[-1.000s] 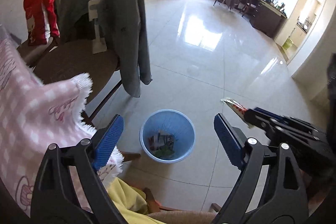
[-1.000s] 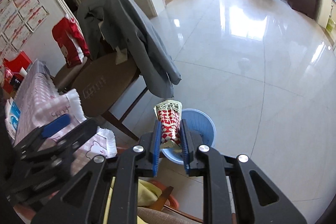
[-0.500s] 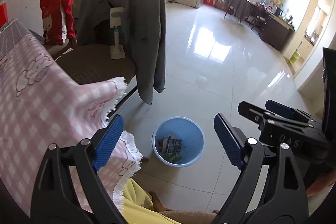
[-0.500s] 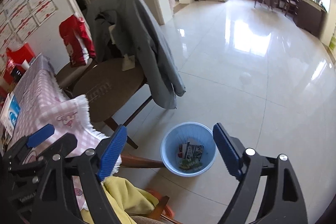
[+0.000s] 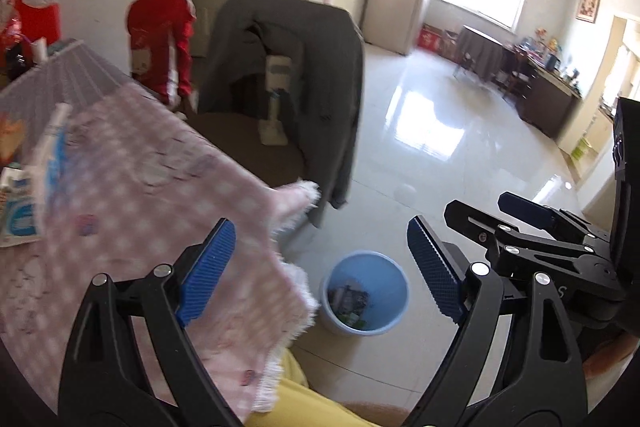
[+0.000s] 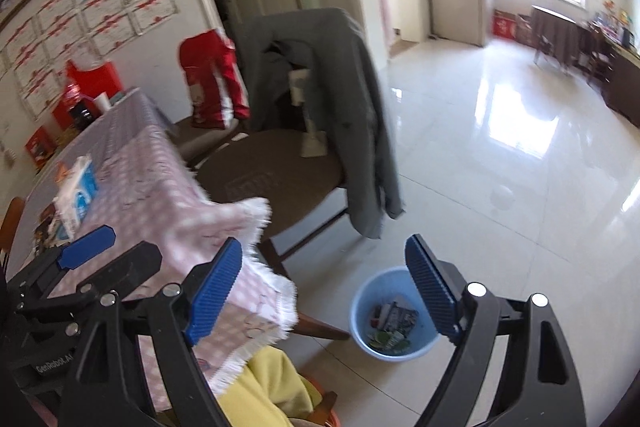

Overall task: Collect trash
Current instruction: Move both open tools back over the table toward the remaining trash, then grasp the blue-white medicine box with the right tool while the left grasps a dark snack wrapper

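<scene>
both grippers empty, jaws wide apart: left gripper (image 5: 322, 269) and right gripper (image 6: 324, 289) with nothing between the blue pads. blue bin (image 6: 390, 313) on the floor at about 5 o'clock from the table corner, already holding several wrappers (image 6: 394, 323). more trash probably on the pink checked tablecloth (image 5: 132, 195), at 9 o'clock in the left view: blue and white packet (image 5: 24, 195) near the table edge, maybe a carton or tissue pack, too blurred to tell. for the step in hand, better to turn back toward the table slowly, keep jaws open, come down on one item only, from above, and not catch the cloth fringe (image 6: 256, 223). also good to stay clear of the grey jacket (image 6: 356, 115) on the chair, at 12 o'clock from the bin.
</scene>
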